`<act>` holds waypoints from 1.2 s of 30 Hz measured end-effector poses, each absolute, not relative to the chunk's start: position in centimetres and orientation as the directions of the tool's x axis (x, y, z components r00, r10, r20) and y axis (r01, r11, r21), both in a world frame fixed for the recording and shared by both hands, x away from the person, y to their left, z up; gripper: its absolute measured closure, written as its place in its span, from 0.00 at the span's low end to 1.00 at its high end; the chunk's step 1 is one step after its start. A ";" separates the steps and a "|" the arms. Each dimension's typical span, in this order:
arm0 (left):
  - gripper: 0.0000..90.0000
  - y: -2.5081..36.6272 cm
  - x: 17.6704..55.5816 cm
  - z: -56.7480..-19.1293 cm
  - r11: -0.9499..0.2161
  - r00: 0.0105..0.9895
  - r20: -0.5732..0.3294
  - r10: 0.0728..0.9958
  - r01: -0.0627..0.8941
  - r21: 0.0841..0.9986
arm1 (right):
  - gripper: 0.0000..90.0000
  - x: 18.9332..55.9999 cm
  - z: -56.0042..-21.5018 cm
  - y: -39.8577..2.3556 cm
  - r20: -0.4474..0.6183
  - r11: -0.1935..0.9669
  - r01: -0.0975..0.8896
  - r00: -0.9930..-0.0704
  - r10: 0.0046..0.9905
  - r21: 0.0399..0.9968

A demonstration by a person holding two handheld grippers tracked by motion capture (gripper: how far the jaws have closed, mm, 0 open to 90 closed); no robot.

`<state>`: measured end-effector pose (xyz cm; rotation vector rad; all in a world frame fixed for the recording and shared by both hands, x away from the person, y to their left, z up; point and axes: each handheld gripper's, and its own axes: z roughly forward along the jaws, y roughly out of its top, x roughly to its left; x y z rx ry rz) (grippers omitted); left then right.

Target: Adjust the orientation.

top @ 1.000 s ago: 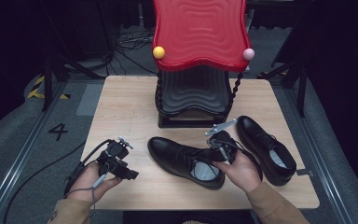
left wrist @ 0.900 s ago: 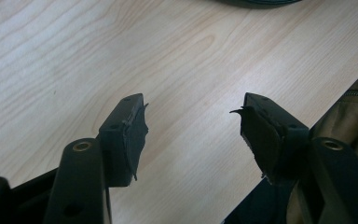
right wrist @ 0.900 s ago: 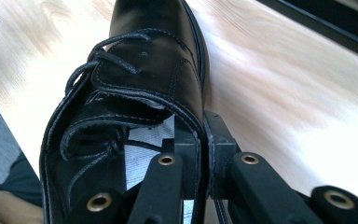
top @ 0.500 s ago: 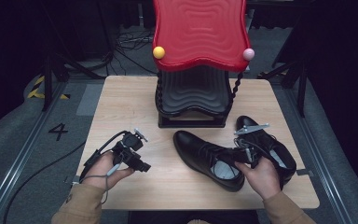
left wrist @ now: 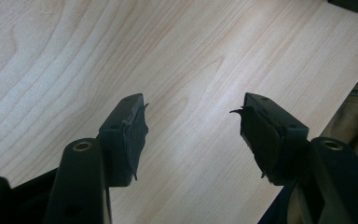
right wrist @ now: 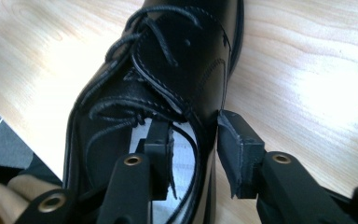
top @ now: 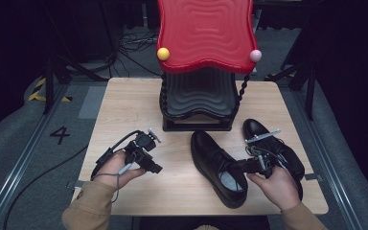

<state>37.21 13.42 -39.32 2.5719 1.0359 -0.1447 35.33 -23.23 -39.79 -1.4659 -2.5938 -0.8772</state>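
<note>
Two black lace-up dress shoes lie on the light wooden tabletop [top: 124,110], near its right side. The left shoe [top: 218,165] points its toe toward the far edge, its heel toward the person; the right shoe [top: 273,148] lies just beside it to the right. The right tongs [top: 254,165] straddle the left shoe's collar wall, one jaw inside the opening over the insole, the other outside; their jaws have just been opening, and the pads stand released, with a gap showing on each side of the leather. The left tongs [top: 148,160] hover over bare wood on the near left, well apart from the shoes, spread wide and empty. A red wavy-topped stand [top: 206,33] rises at the far middle.
</note>
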 end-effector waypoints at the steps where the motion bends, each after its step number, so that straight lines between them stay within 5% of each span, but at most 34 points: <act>1: 0.45 13.4 37.2 -39.4 -0.666 0.727 -0.226 0.649 0.686 0.294 | 0.72 35.4 -39.7 -23.4 0.301 0.394 0.796 -0.557 0.774 0.458; 12: 0.45 13.9 37.1 -39.3 -0.658 0.720 -0.231 0.655 0.693 0.296 | 0.60 34.8 -35.8 -26.1 0.181 0.435 0.700 -0.621 0.763 0.567; 19: 0.45 14.2 37.2 -39.4 -0.641 0.706 -0.224 0.672 0.706 0.300 | 0.61 35.0 -33.5 -30.8 0.140 0.329 0.720 -0.507 0.851 0.611; 27: 0.44 14.3 37.3 -39.5 -0.636 0.699 -0.220 0.680 0.712 0.298 | 0.55 35.7 -34.3 -34.9 0.139 0.291 0.832 -0.397 0.907 0.472; 36: 0.44 14.2 37.3 -39.6 -0.635 0.697 -0.224 0.682 0.715 0.291 | 0.55 36.6 -36.9 -35.0 0.162 0.326 0.891 -0.389 0.907 0.316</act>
